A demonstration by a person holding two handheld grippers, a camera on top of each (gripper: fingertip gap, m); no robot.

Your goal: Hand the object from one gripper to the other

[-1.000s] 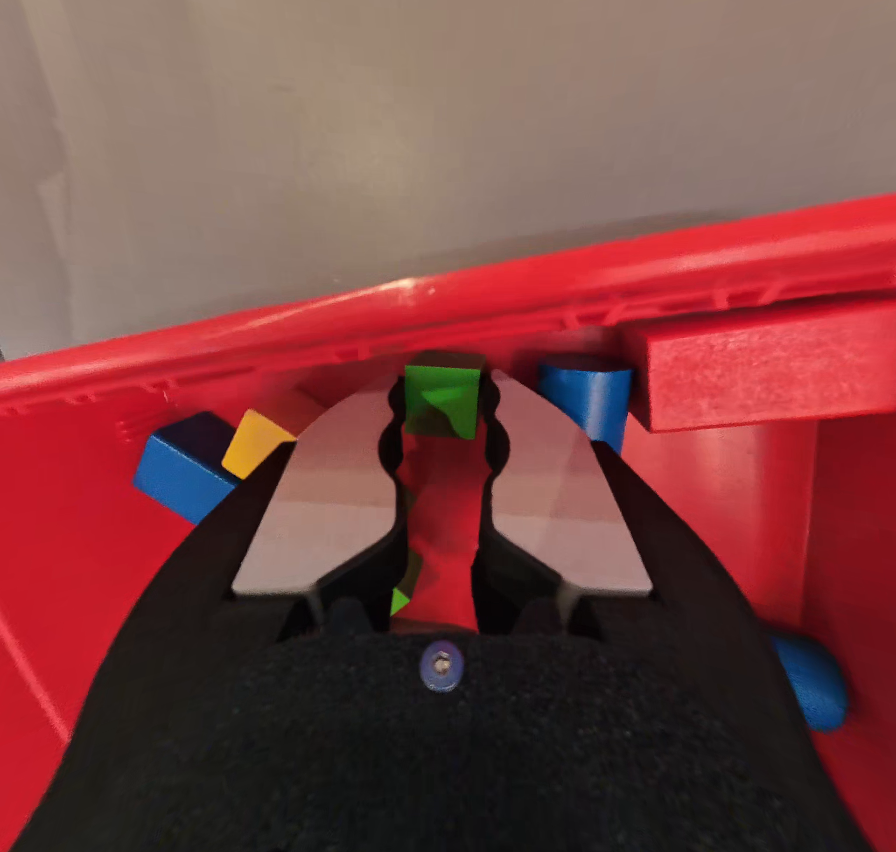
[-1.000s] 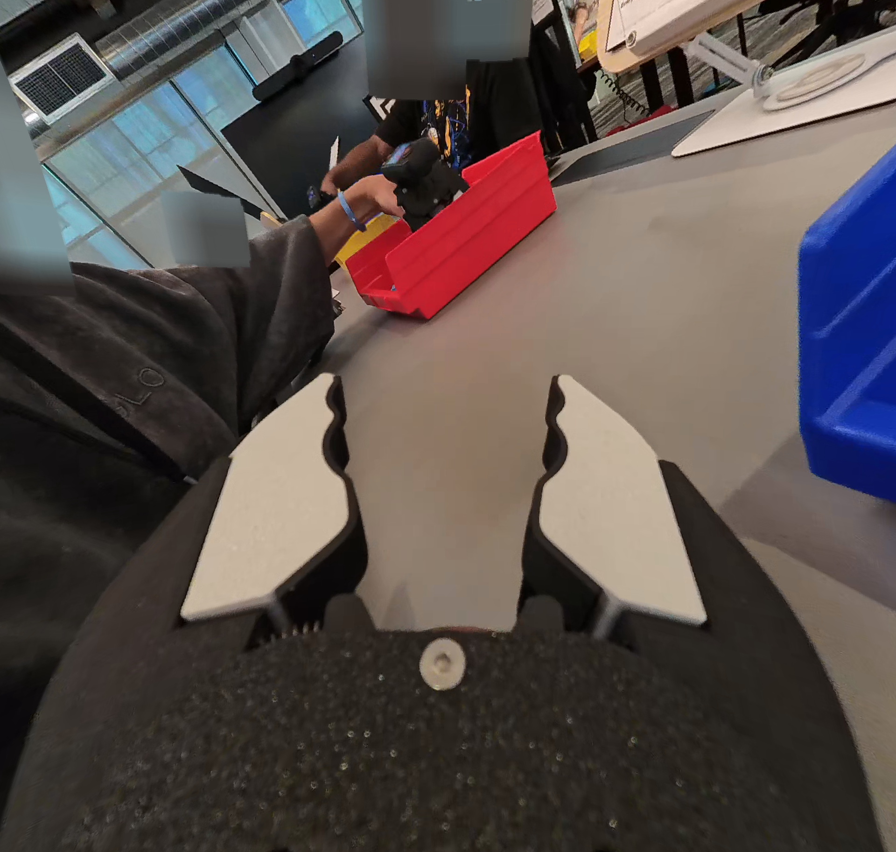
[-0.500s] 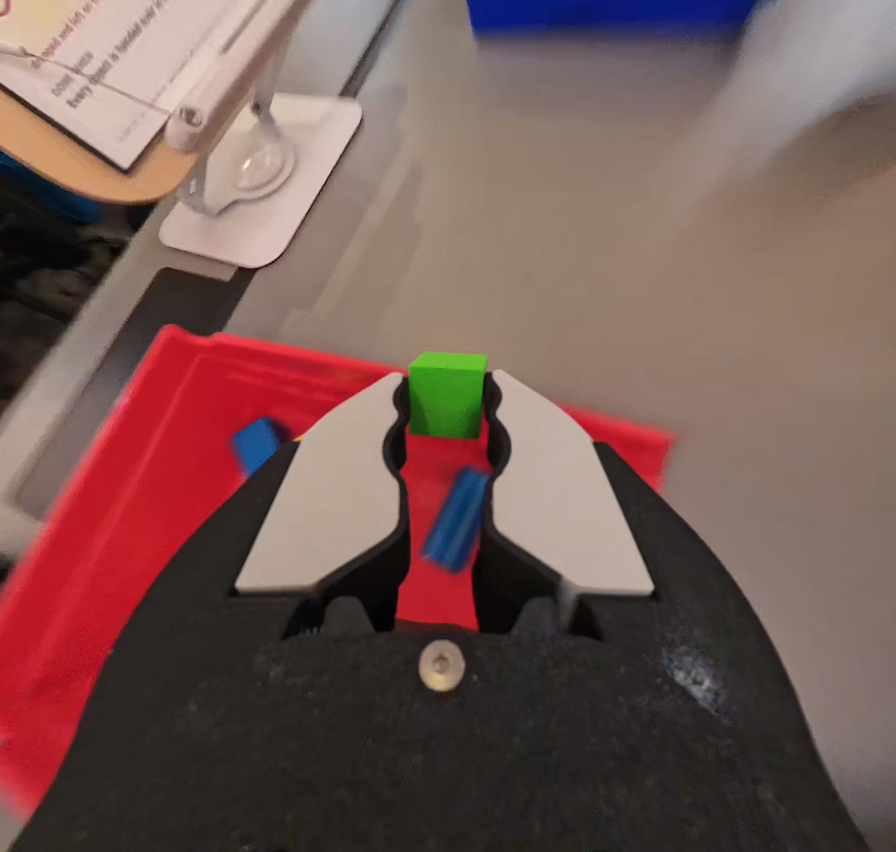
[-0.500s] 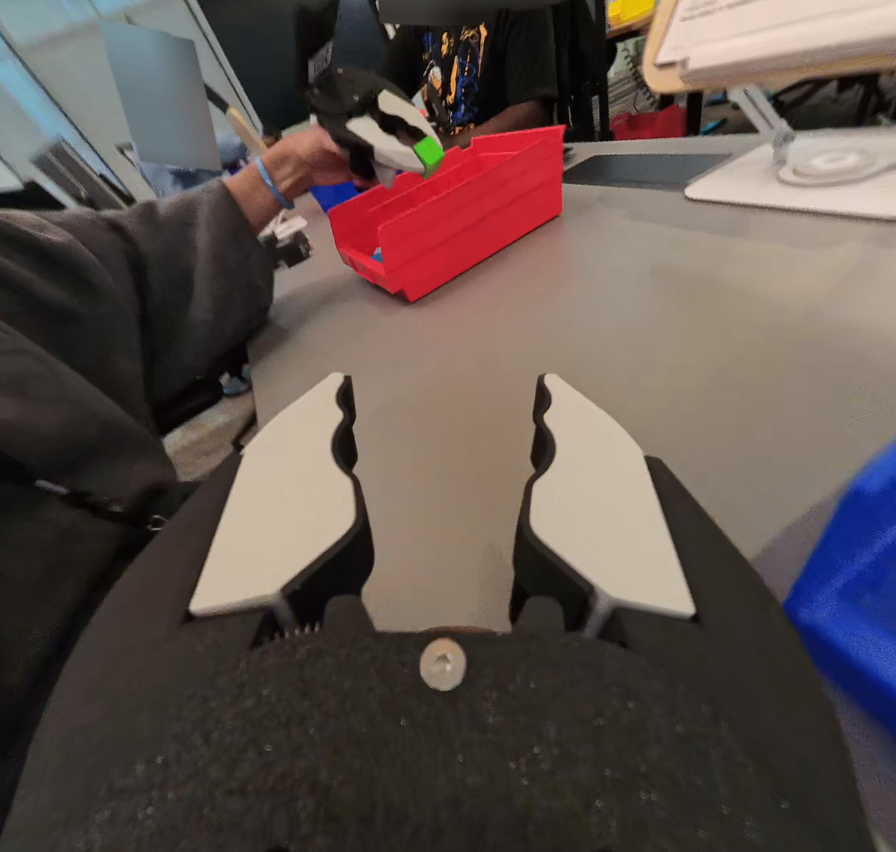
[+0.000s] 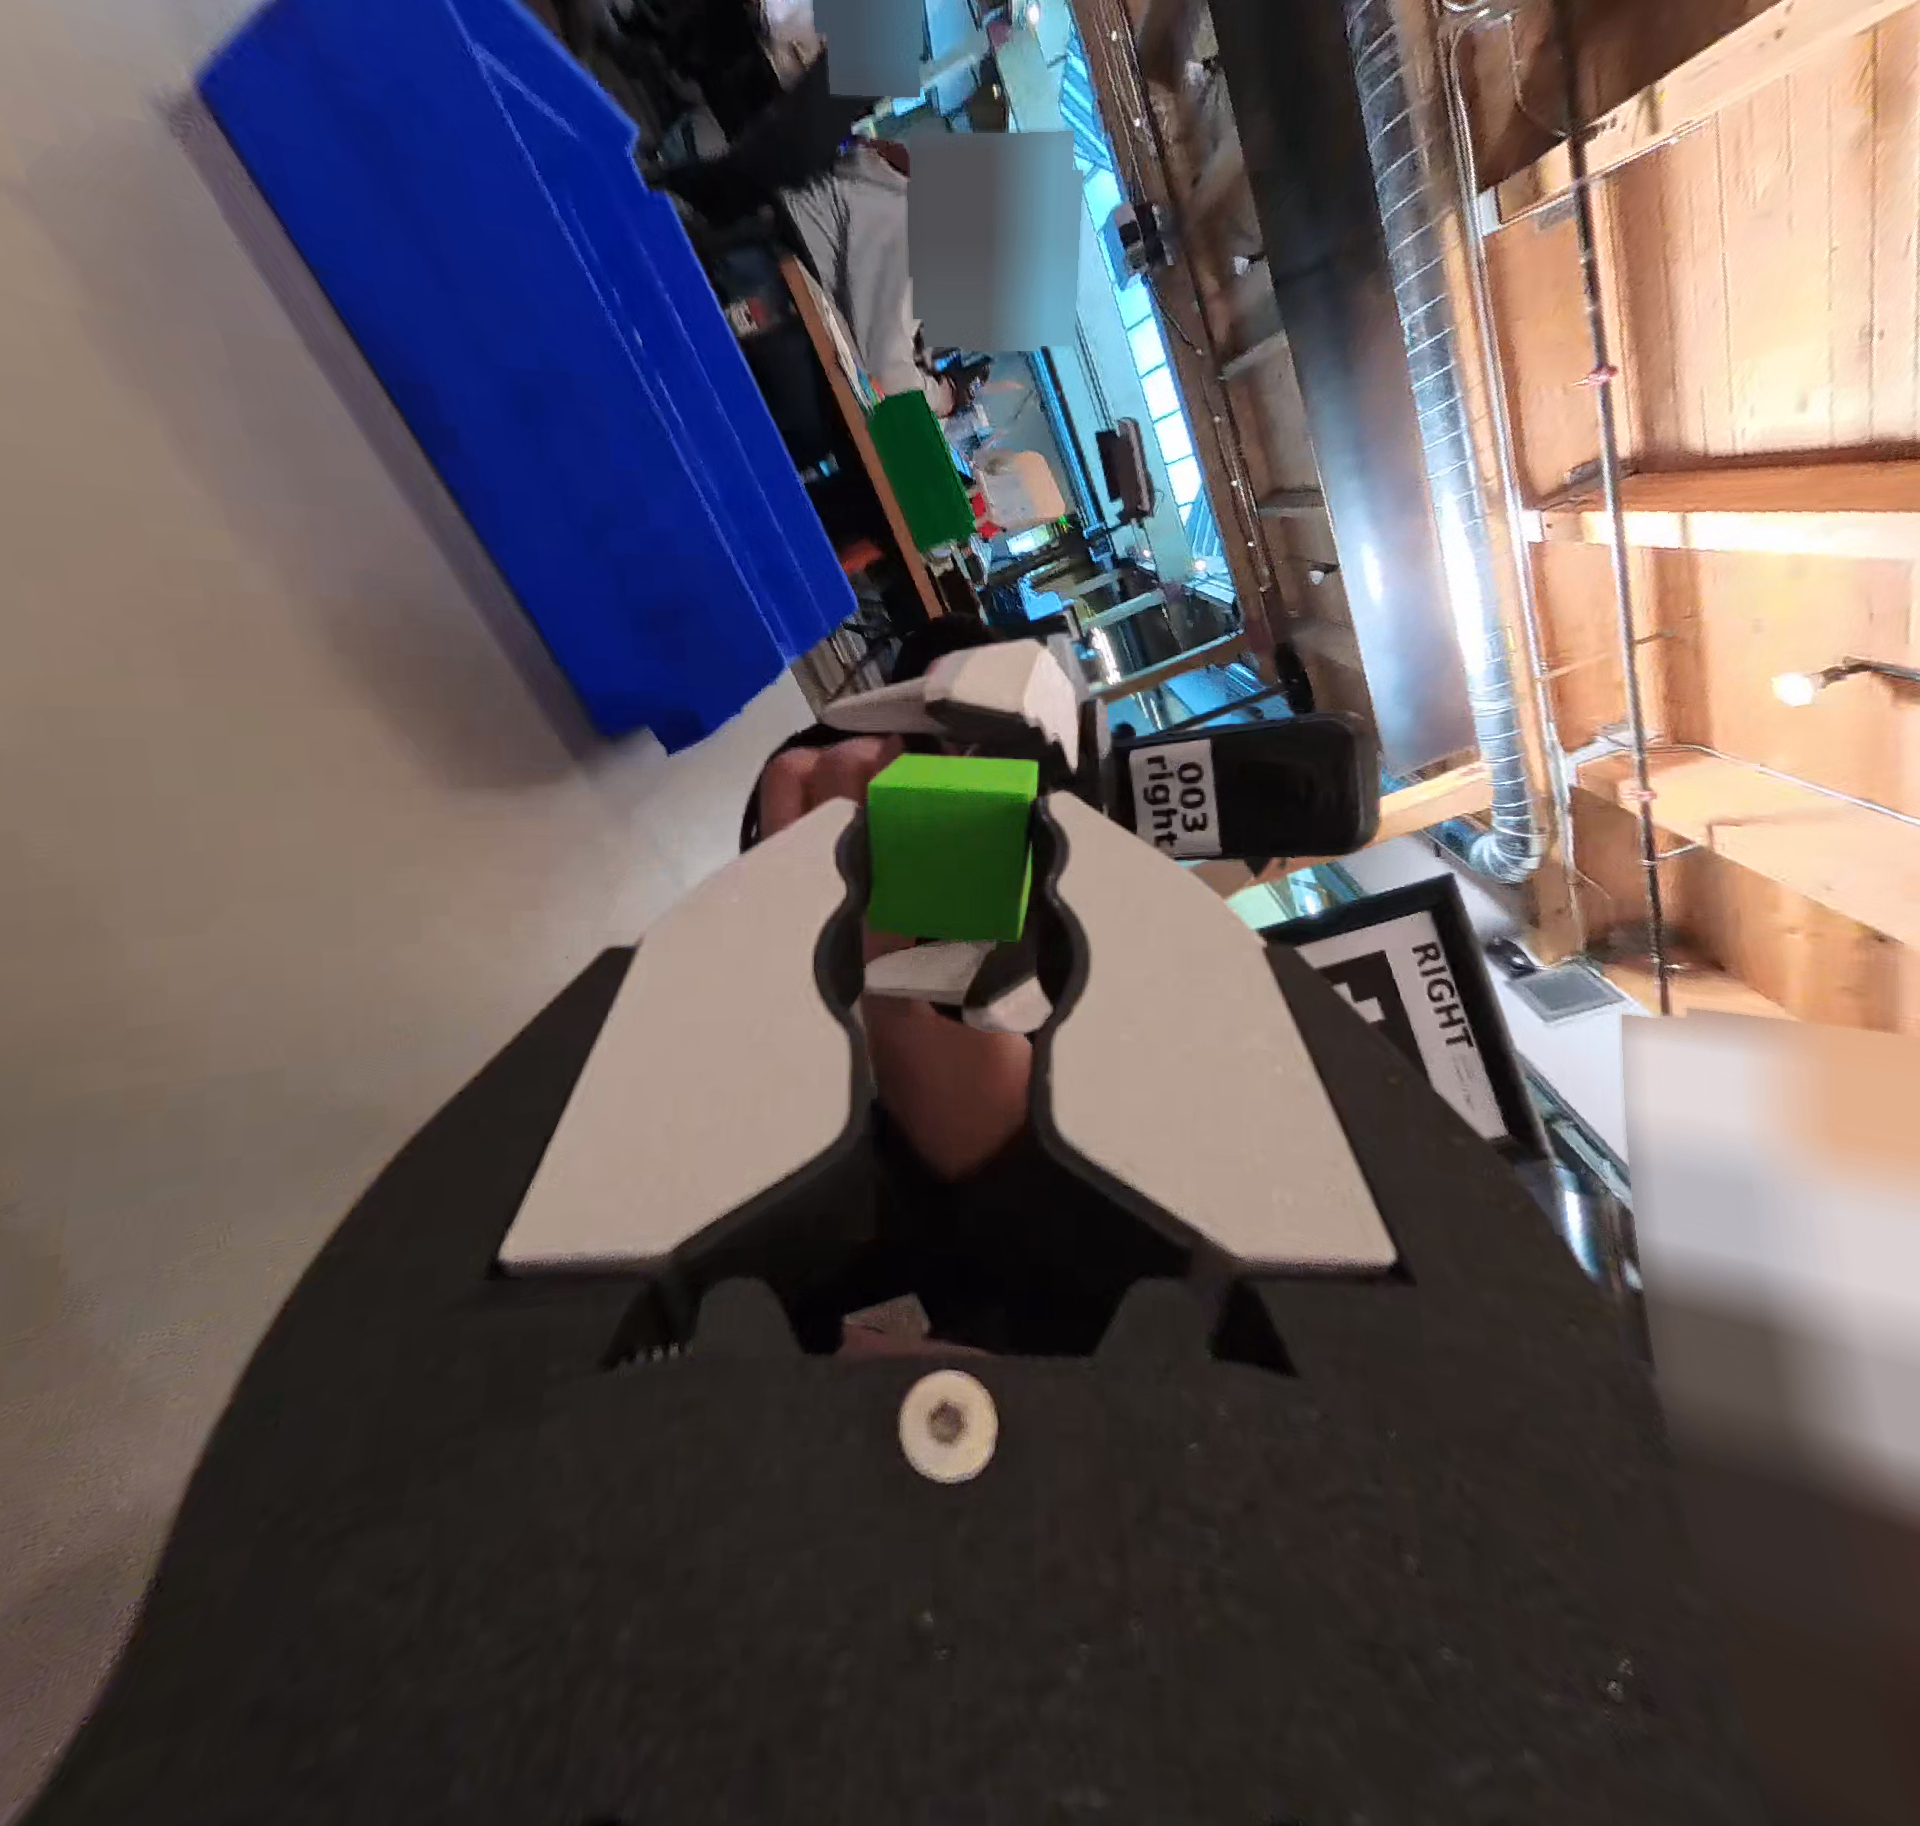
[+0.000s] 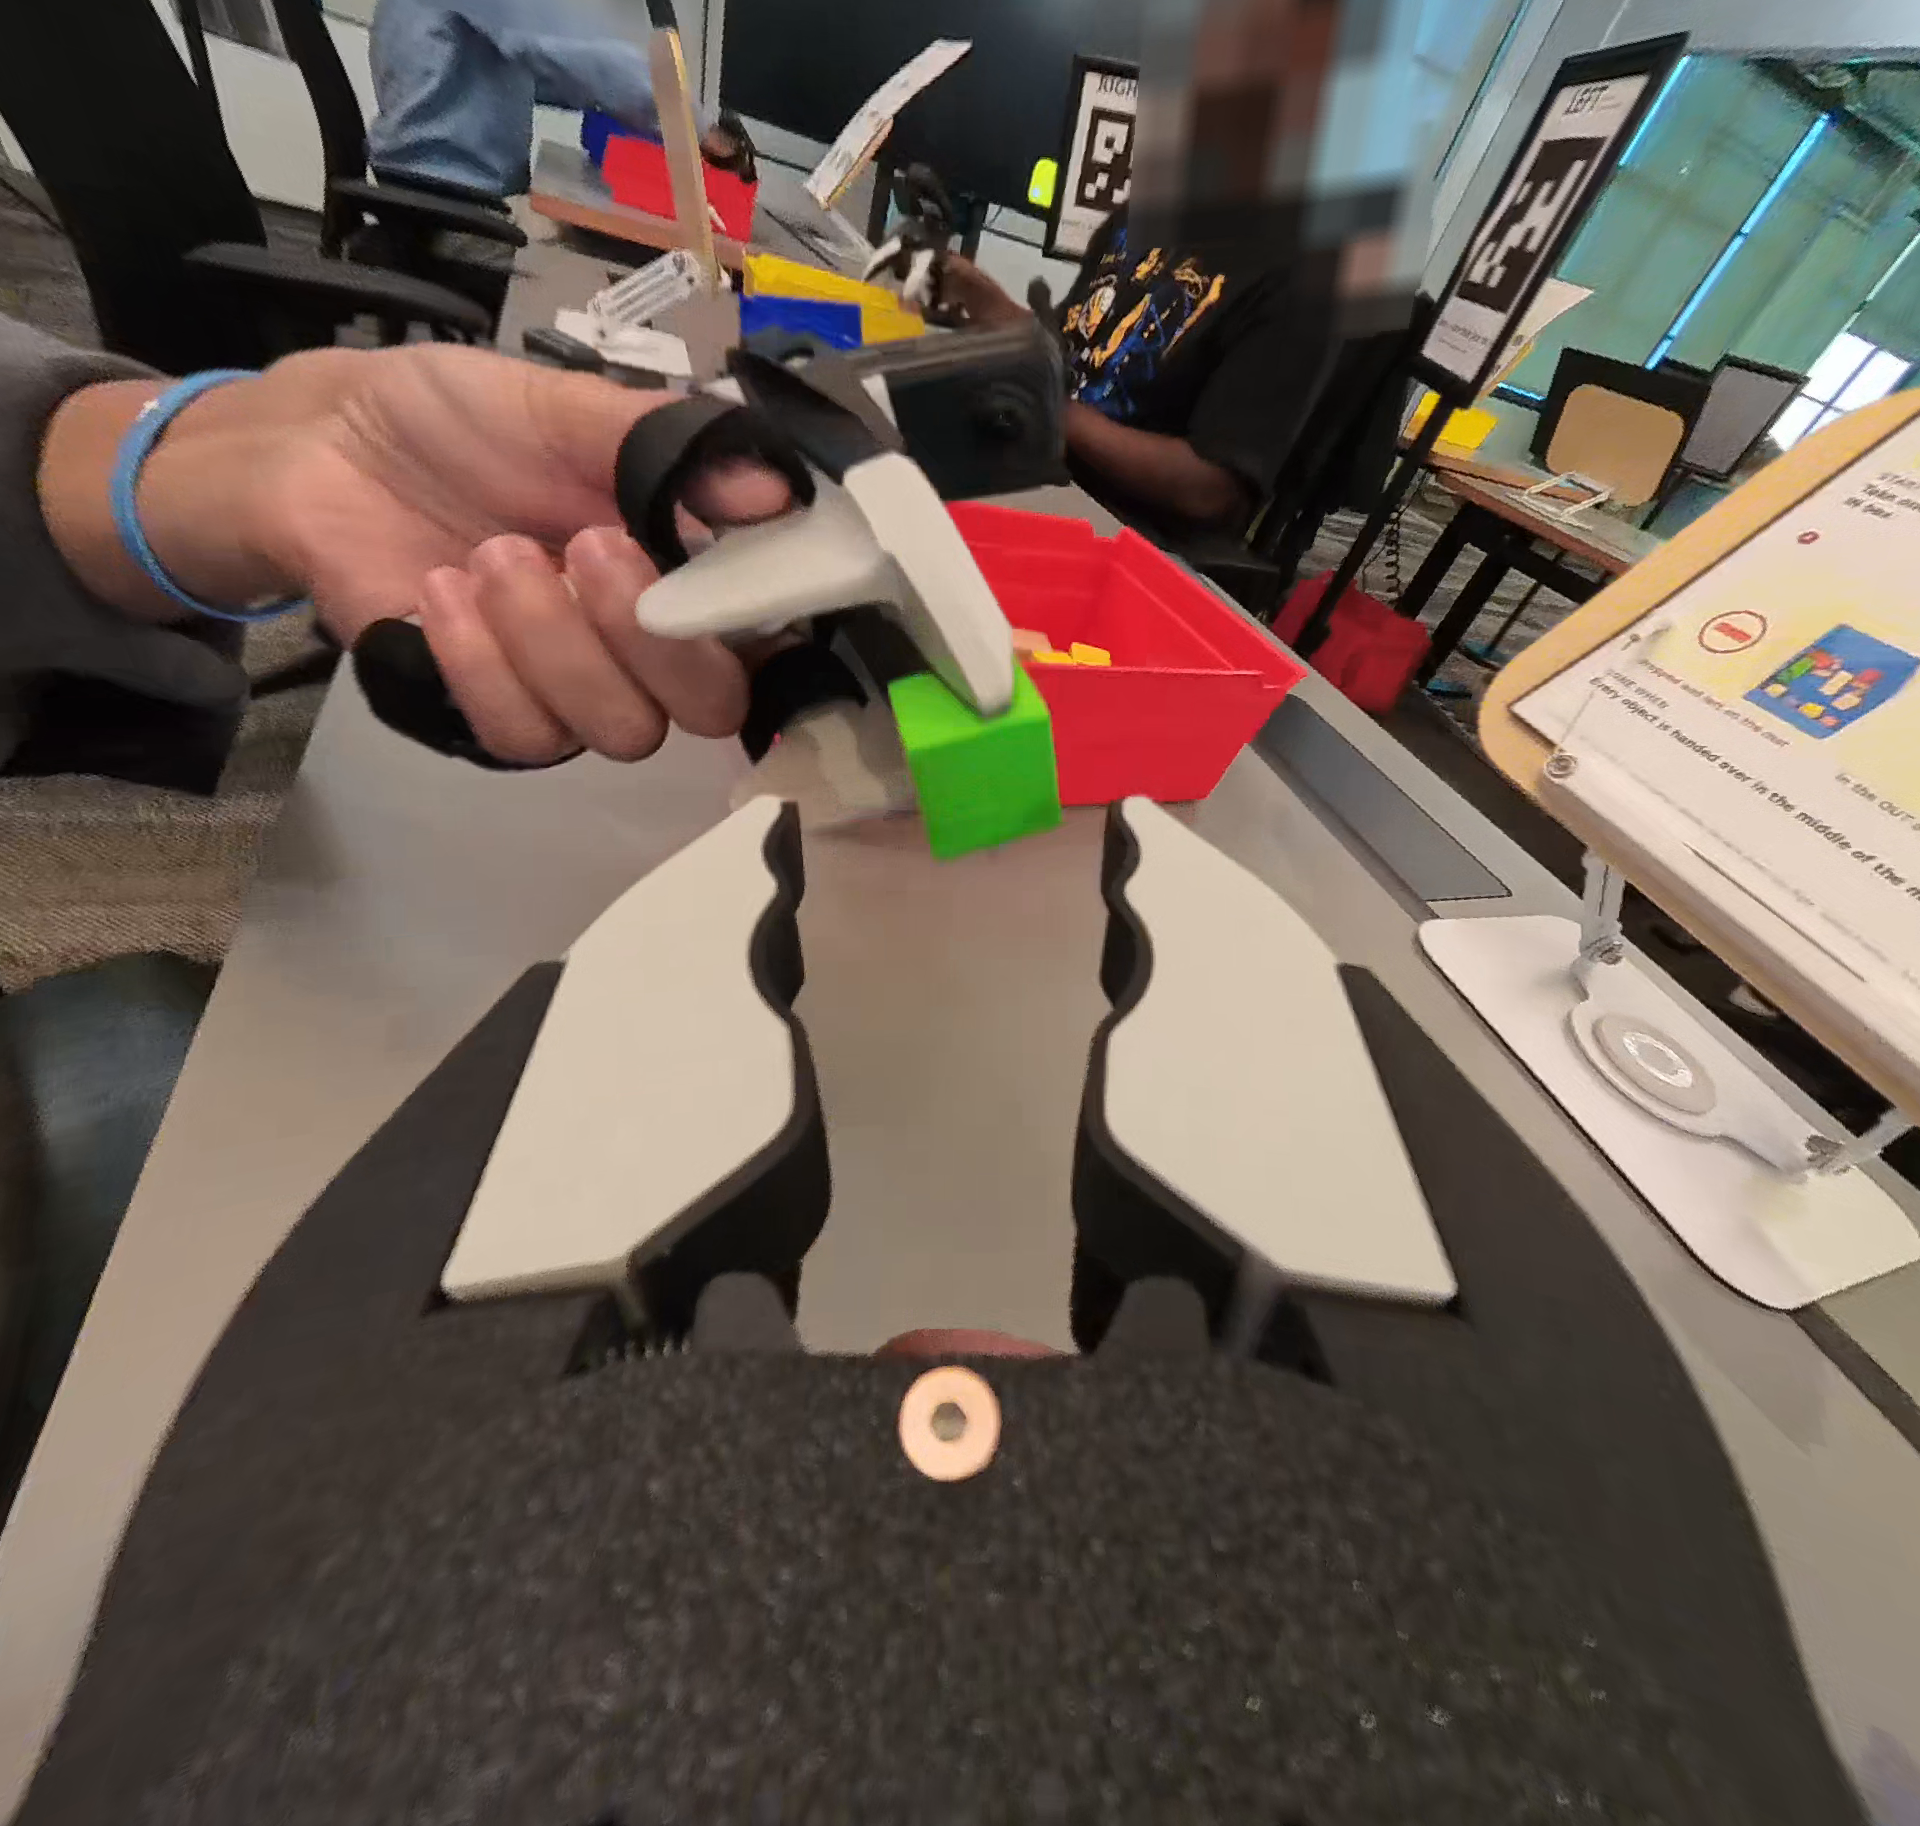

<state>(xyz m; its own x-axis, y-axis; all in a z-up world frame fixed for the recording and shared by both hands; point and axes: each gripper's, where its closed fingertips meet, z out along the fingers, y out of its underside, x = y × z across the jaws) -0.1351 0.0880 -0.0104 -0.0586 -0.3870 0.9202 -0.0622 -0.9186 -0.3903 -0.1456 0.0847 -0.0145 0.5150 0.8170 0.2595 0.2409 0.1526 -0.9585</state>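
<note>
A green cube (image 5: 951, 862) is clamped between the tips of my left gripper (image 5: 948, 841), which is rolled onto its side above the grey table. In the right wrist view the same cube (image 6: 977, 763) hangs in the left gripper (image 6: 935, 727), held by a hand, just beyond my right gripper (image 6: 948, 841). The right gripper is open and empty, its fingertips short of the cube and not touching it. In the left wrist view the right gripper's open fingers (image 5: 977, 696) stand above and below the cube, behind it.
A red bin (image 6: 1164, 654) with several small blocks stands behind the cube. A blue bin (image 5: 520, 342) stands on the table on the other side. A tilted instruction board on a white stand (image 6: 1683, 1101) is at the right. People sit at other tables behind.
My left gripper lifted the green cube out of the red bin, swung over the table and rolled sideways. My right gripper turned toward it; the two now face each other closely.
</note>
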